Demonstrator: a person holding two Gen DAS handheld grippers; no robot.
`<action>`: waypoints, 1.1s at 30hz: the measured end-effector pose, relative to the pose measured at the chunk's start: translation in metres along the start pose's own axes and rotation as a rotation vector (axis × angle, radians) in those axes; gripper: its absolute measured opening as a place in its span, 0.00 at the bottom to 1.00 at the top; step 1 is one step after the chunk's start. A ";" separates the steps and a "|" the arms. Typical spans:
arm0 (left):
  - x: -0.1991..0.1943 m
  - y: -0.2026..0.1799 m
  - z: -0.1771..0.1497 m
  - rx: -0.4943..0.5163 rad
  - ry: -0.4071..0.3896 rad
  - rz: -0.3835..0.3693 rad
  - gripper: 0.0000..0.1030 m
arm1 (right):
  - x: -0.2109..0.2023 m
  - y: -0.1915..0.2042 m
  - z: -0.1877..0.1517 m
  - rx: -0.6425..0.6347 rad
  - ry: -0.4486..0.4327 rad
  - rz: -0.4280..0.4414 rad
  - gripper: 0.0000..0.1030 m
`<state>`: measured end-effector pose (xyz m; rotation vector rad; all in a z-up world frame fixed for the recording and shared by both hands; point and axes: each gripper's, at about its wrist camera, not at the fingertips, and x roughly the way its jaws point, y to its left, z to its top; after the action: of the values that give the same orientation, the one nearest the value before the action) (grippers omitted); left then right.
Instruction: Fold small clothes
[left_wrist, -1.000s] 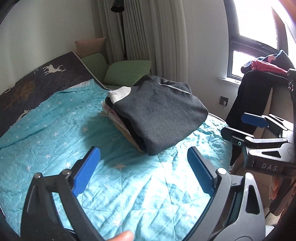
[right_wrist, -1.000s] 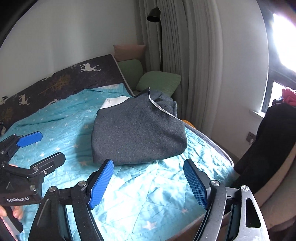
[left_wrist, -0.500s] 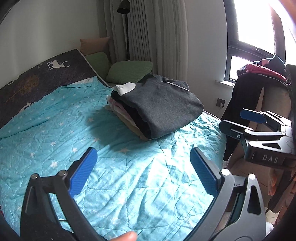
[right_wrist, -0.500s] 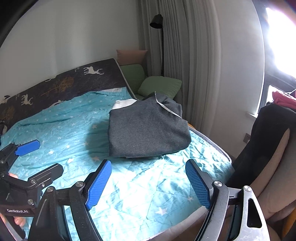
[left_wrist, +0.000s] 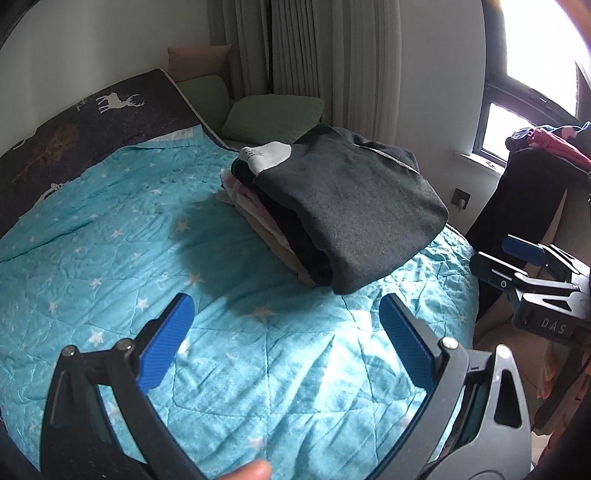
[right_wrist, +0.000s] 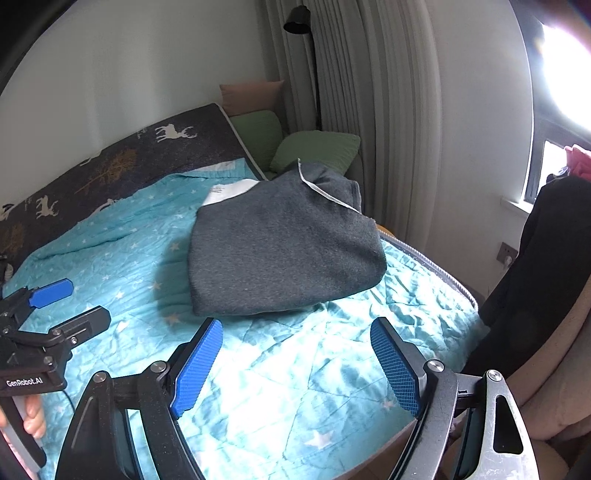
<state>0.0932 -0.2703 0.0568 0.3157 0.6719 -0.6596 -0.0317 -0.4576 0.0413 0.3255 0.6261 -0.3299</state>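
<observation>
Big bed (left_wrist: 110, 258) with a bright blue cover full of white stars, plus a dark strip with white deer along the far side. On the bed, toward its far right part, a pile of folded clothes (left_wrist: 280, 236). On top of the pile, a dark grey sweater (left_wrist: 354, 210) folded flat, with a bit of white cloth (left_wrist: 267, 155) sticking out at the back. Under the sweater, thin layers of black, pink and tan. Behind the pile, two green pillows (left_wrist: 273, 114) by the long curtain (right_wrist: 388, 110). Off to the right, black clothes (right_wrist: 546, 258) hanging over a chair.

Left tongs (left_wrist: 284, 347) wide open over the blue cover, close in front of the pile, nothing between the blue pads. Right tongs (right_wrist: 295, 365) wide open too, also in front of the pile and not touching it, holding nothing.
</observation>
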 end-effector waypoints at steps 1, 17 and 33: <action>0.007 -0.002 0.004 0.005 0.005 0.000 0.97 | 0.004 -0.003 0.002 0.004 0.002 -0.003 0.82; 0.047 -0.009 0.042 0.003 0.026 -0.010 0.97 | 0.045 -0.031 0.032 0.028 0.003 -0.013 0.82; 0.015 -0.027 0.027 0.043 -0.007 -0.021 0.97 | 0.028 -0.024 0.024 0.039 -0.009 0.015 0.82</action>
<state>0.0971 -0.3107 0.0657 0.3466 0.6554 -0.6953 -0.0075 -0.4945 0.0377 0.3657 0.6086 -0.3291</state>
